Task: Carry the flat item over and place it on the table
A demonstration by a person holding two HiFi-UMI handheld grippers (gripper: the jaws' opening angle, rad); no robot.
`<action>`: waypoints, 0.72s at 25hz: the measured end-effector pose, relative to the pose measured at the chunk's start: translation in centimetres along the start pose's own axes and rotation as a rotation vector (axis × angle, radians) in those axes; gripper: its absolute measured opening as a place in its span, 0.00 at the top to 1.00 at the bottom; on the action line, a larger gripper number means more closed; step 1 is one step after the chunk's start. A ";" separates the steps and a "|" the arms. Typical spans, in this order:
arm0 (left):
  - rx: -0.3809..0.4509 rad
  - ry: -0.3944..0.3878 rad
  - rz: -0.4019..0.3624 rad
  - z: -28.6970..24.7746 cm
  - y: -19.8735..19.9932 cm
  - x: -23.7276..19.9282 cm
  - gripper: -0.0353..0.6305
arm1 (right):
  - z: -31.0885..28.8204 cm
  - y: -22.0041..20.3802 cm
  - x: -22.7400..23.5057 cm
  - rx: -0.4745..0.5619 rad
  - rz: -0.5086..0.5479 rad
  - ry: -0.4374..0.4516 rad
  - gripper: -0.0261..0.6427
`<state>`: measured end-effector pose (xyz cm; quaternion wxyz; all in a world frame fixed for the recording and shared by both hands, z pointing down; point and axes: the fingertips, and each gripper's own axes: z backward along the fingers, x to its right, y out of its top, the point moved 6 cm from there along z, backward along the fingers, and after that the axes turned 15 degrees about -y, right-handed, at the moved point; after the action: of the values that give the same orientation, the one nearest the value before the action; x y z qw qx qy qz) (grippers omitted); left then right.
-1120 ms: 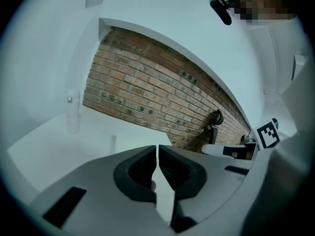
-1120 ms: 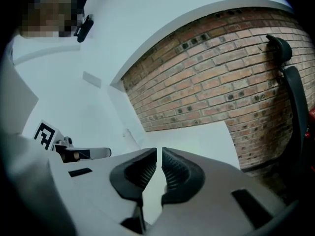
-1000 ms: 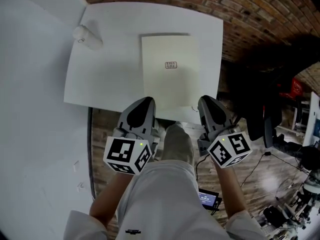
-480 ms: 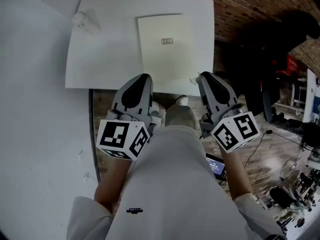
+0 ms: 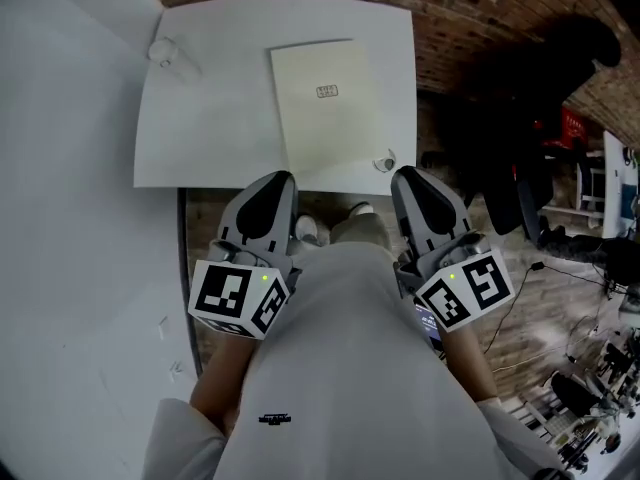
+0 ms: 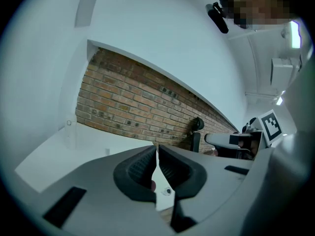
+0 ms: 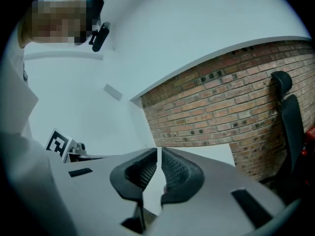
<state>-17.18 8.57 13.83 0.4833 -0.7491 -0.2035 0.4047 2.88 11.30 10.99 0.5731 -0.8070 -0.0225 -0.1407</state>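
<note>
Jaws first: your left gripper (image 5: pixel 278 180) has them pressed together, only a hairline of light between the ribbed pads (image 6: pixel 142 168) and nothing caught there. Your right gripper (image 5: pixel 408 175) matches it, closed up tight and empty. You're holding the pair side by side in front of your body, tips at the near edge of the white table (image 5: pixel 210 118), marker cubes back toward you.

The cream sheet (image 5: pixel 325 103) lies flat on that table, right of centre, with a small printed label near its middle. Its near edge runs just short of the table's near edge, between your two grippers and a little beyond them. Neither gripper has hold of it.

By the sheet's near right corner sits a small round thing (image 5: pixel 385 161), too small to identify, possibly a ring or cap. A small white object (image 5: pixel 165 53) rests at the table's far left corner, well apart from the sheet. A brick wall (image 5: pixel 480 18) runs behind the table.
</note>
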 end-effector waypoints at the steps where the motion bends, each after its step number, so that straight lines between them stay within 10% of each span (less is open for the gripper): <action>1: -0.005 -0.010 0.001 0.2 -0.3 0.2 0.90 | 0.3 -0.3 -0.3 0.000 -0.001 -0.004 0.88; 18: -0.007 -0.045 0.033 2.1 -1.5 1.8 0.90 | 2.0 -1.9 -1.6 0.008 -0.035 -0.063 0.88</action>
<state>-17.65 11.68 14.03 0.4692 -0.7448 -0.2035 0.4286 1.35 14.00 11.72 0.5726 -0.8083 -0.0553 -0.1254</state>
